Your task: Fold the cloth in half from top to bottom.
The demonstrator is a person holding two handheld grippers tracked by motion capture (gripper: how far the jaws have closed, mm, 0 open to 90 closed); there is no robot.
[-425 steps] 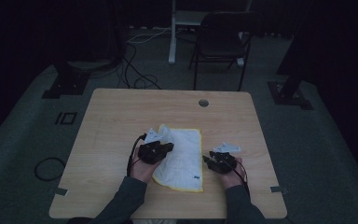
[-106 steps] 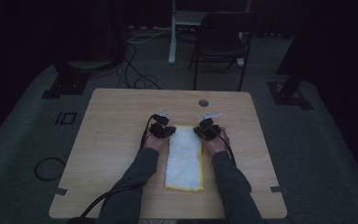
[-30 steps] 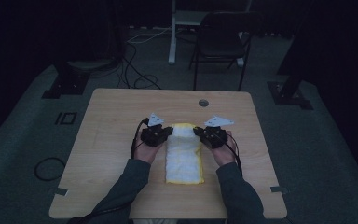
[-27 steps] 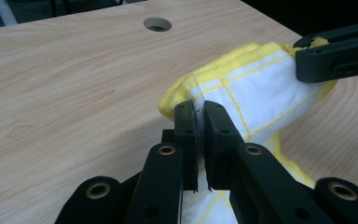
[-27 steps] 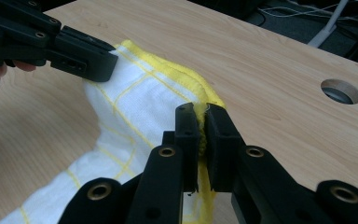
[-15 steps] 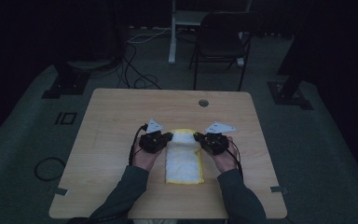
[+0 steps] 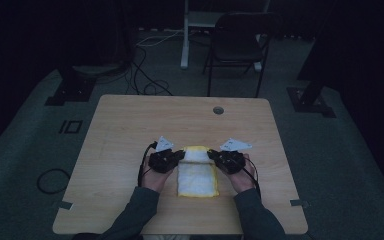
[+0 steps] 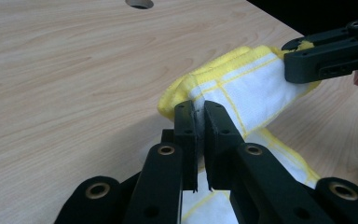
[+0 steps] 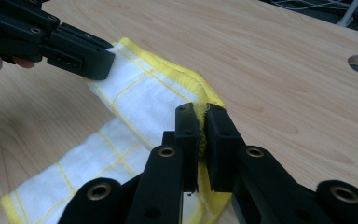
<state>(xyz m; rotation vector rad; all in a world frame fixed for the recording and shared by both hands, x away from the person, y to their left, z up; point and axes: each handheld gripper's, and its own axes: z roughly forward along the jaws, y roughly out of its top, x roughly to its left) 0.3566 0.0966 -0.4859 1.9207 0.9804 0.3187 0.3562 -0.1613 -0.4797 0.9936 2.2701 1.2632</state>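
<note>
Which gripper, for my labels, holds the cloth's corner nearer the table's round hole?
The right gripper: the hole lies beyond its side of the cloth; the left gripper pinches the opposite corner.

Stuff you can't really make out here

The cloth (image 8: 242, 88) corners vanish inside both pinched jaw pairs, its near end is cut off by the left gripper view's bottom edge, and the person's sleeves (image 7: 140, 215) run off below the table's near edge.

High view dim; gripper views bright, sharp.
</note>
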